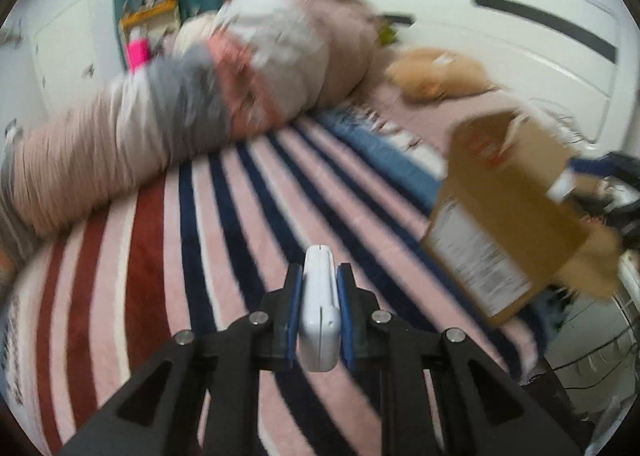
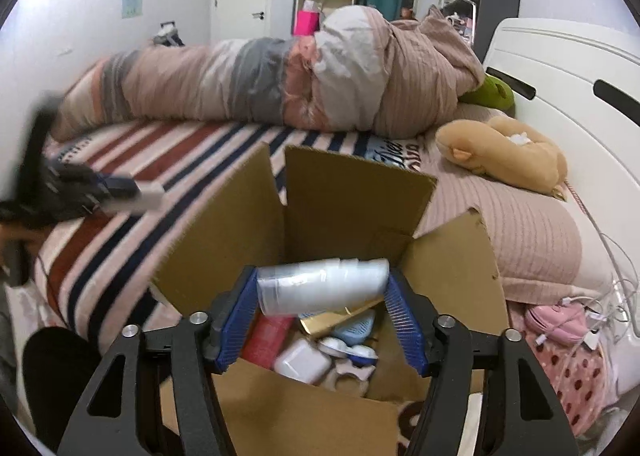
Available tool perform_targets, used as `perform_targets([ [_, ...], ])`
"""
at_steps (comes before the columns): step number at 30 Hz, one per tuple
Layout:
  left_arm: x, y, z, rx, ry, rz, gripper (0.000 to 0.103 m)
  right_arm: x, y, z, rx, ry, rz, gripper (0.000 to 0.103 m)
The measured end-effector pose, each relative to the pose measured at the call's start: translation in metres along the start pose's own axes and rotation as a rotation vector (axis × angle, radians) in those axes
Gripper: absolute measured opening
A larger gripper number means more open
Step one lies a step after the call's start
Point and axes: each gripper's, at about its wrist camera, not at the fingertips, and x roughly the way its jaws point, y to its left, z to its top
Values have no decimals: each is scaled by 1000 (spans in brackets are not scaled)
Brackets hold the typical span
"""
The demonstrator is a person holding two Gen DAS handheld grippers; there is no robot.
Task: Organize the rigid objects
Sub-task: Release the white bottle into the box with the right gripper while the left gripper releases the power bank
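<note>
My left gripper is shut on a small white plastic case and holds it above the striped blanket; it also shows blurred at the left of the right wrist view. My right gripper is shut on a stack of clear plastic cups, held sideways over the open cardboard box. Inside the box lie a white case, a red item, a gold piece and blue-and-white pieces. The box also shows at the right of the left wrist view.
A rolled duvet lies along the far side of the bed. A tan plush toy and a green one lie by the white headboard. A pink item and cables lie at the right.
</note>
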Motion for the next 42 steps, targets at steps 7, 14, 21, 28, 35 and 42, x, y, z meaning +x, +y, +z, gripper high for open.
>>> perform_targets([
  [7, -43, -70, 67, 123, -116, -146, 15, -3, -15, -10, 14, -21, 32, 69],
  [14, 4, -134, 91, 171, 9, -348, 15, -6, -28, -19, 0, -30, 51, 69],
  [21, 49, -159, 82, 180, 151, -369, 21, -1, -33, -30, -33, -17, 43, 69],
  [28, 38, -144, 83, 134, 101, -331, 72, 0, -37, -31, -29, -13, 37, 70],
  [35, -13, -106, 76, 36, -94, -187, 102, -10, -36, -24, -26, -73, 55, 88],
  [42, -64, -63, 51, -131, -275, 87, 102, -41, -24, -4, -27, -284, 194, 103],
])
